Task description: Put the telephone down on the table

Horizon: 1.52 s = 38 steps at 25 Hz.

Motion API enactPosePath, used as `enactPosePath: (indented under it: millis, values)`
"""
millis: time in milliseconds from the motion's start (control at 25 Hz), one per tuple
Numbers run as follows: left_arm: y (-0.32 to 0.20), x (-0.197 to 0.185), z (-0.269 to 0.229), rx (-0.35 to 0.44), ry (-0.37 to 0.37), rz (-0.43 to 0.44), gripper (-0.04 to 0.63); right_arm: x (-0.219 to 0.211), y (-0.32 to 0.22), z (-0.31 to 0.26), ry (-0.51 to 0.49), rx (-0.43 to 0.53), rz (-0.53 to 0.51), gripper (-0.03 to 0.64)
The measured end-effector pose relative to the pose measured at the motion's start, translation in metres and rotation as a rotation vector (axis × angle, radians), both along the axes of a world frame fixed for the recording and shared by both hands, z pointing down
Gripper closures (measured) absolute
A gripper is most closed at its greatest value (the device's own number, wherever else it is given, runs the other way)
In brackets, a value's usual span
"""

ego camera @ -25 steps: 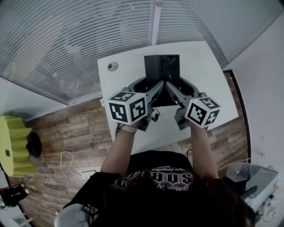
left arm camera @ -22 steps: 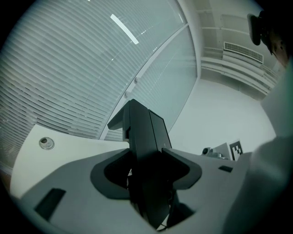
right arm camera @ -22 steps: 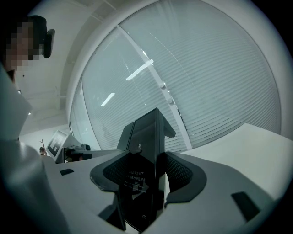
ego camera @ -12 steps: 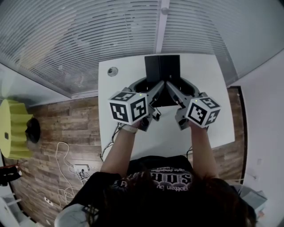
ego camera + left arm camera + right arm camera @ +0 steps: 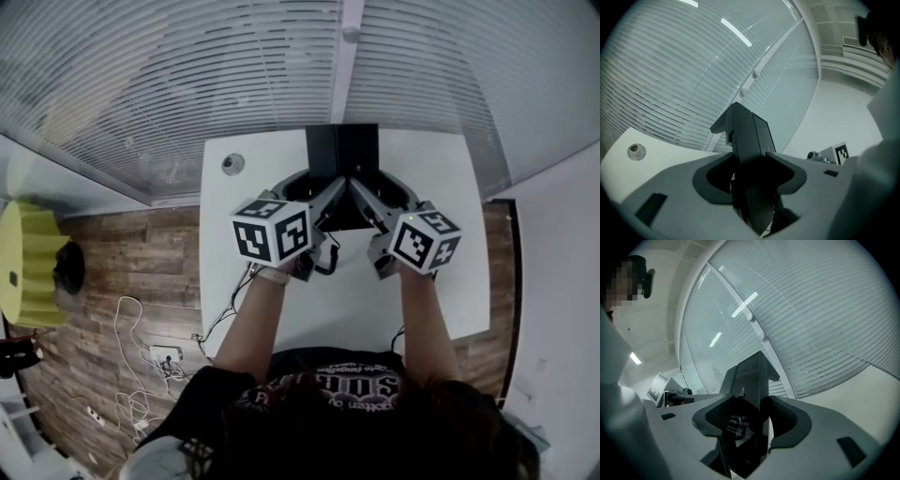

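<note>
The flat black rectangular telephone (image 5: 343, 150) hangs over the white table (image 5: 441, 187), its near end clamped in both the left gripper (image 5: 328, 202) and right gripper (image 5: 364, 202), 2 jaw pairs closed on it.

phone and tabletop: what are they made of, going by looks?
phone: looks like hard black plastic with sharp moulded edges. It is mostly matte, with one glossier face that shows reflections and pale print.
table: smooth, even white top with a low sheen and no grain, probably laminate or painted board. The pictures don't show which.
</note>
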<state>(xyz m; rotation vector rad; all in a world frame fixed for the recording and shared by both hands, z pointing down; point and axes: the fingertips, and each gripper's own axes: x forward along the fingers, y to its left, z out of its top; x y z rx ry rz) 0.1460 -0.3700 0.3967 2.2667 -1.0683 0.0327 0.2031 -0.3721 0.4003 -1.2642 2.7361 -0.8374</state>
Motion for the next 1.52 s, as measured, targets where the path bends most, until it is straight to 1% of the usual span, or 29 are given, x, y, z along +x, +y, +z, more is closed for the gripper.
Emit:
enactPosePath:
  millis: [400, 760, 1000, 1520]
  values:
    - [-0.045, 0.007, 0.033, -0.044, -0.02, 0.017, 0.388, 0.008, -0.043, 0.036, -0.02, -0.067, 0.028, 0.368]
    - [-0.077, 0.009, 0.078, -0.131, -0.019, 0.017, 0.388, 0.01, -0.074, 0.081, -0.014, -0.15, 0.043, 0.368]
    - [-0.097, 0.011, 0.101, -0.169, -0.018, 0.022, 0.388, 0.013, -0.094, 0.103, -0.006, -0.183, 0.054, 0.37]
    - [-0.113, 0.011, 0.131, -0.229, -0.009, 0.034, 0.394, 0.012, -0.109, 0.134, 0.018, -0.241, 0.069, 0.373]
